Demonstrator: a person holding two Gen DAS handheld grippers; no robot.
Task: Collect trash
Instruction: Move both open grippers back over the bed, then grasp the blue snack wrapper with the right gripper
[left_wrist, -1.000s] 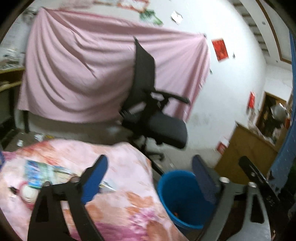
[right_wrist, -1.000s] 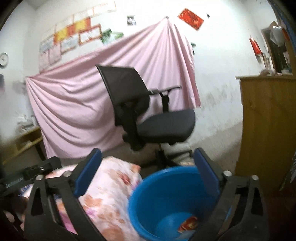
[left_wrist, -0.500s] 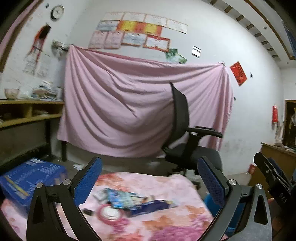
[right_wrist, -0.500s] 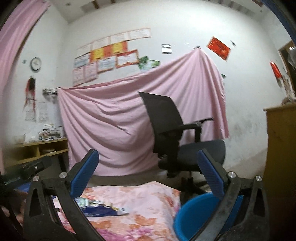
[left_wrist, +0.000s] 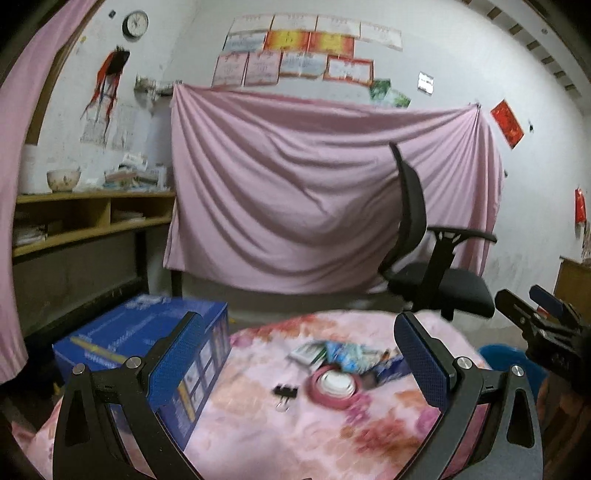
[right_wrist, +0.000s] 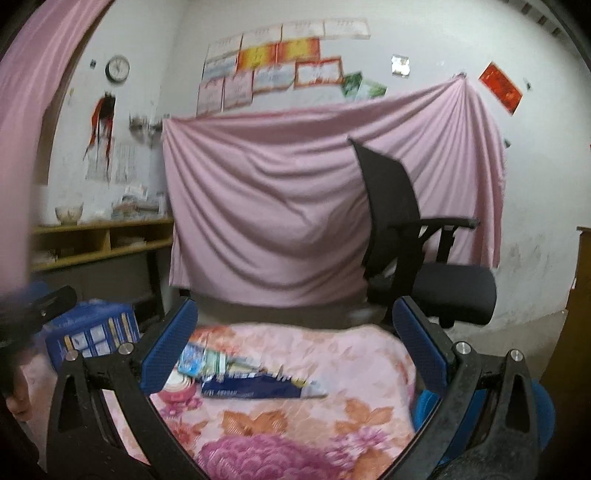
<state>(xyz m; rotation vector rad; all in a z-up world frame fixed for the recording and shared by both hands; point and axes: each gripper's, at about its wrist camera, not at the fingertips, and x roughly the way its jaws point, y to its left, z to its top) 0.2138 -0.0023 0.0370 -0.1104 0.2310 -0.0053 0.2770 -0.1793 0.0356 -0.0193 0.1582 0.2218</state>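
Note:
A floral pink cloth (left_wrist: 258, 417) covers the table. On it lie crumpled wrappers (left_wrist: 343, 352), a dark blue torn packet (right_wrist: 255, 387), a round pink-rimmed lid (left_wrist: 338, 387) and a small black clip (left_wrist: 284, 392). My left gripper (left_wrist: 299, 354) hovers open above the cloth with nothing between its fingers. My right gripper (right_wrist: 291, 347) is open too and empty, over the wrappers (right_wrist: 207, 360) and packet. The blue bucket (right_wrist: 476, 406) stands low beside the table's right edge, mostly hidden by the right finger; its rim (left_wrist: 506, 354) shows in the left wrist view.
A blue cardboard box (left_wrist: 147, 339) sits on the table's left part. A black office chair (left_wrist: 436, 266) stands behind the table before a hanging pink sheet (left_wrist: 314, 199). Wooden shelves (left_wrist: 88, 221) line the left wall; a wooden cabinet (right_wrist: 580, 295) is at right.
Both grippers swung left and up, away from the blue bucket toward the table. The bucket slid to the right edge of both views; the wrappers and blue box came into sight.

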